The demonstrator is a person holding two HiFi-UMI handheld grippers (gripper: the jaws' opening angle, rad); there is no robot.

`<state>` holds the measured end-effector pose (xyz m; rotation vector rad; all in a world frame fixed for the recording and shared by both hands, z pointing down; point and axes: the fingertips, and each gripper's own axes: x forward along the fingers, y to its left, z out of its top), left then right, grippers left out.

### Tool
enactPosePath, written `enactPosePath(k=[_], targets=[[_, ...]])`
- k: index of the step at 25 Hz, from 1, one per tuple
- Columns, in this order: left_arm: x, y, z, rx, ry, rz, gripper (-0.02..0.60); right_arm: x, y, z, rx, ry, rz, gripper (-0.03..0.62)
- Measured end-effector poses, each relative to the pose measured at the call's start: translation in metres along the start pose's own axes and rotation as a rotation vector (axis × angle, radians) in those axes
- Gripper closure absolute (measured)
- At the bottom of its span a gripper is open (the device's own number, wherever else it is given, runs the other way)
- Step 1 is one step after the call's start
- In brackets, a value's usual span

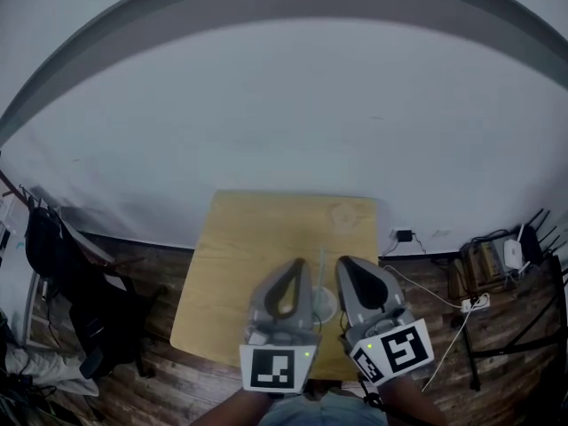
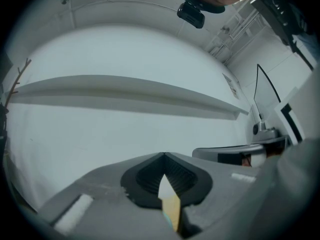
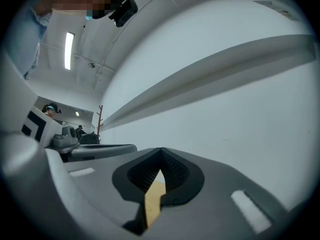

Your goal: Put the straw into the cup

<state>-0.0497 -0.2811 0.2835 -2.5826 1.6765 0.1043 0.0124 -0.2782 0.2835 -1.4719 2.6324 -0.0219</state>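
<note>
Both grippers shut and empty, cup sitting between them

The grey left gripper [image 1: 296, 264] and grey right gripper [image 1: 347, 262] sit bottom centre over the light wooden table [image 1: 240, 238], jaws pinched together on nothing. The clear plastic cup [image 1: 325, 307] stands between them, with the thin pale straw [image 1: 320, 266] sticking up from it.

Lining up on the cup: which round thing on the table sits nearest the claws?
The pale cup between the left claw and right claw; the faint round mark lies farther up the table.
</note>
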Motion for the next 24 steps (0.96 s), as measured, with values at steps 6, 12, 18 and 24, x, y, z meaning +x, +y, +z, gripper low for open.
enactPosePath(k=[6, 12, 18, 24], targets=[[0.001, 0.001, 0.008, 0.015, -0.015, 0.004, 0.563, 0.001, 0.002, 0.006, 0.006, -0.015, 0.007, 0.588], [-0.001, 0.000, 0.012, 0.023, -0.024, 0.007, 0.563, -0.001, 0.005, 0.009, 0.004, -0.013, 0.016, 0.588], [-0.003, -0.001, 0.014, 0.029, -0.033, 0.005, 0.563, -0.002, 0.007, 0.010, 0.002, -0.012, 0.020, 0.588], [-0.004, -0.001, 0.015, 0.025, -0.036, 0.005, 0.563, -0.002, 0.012, 0.015, -0.008, -0.022, 0.031, 0.588]])
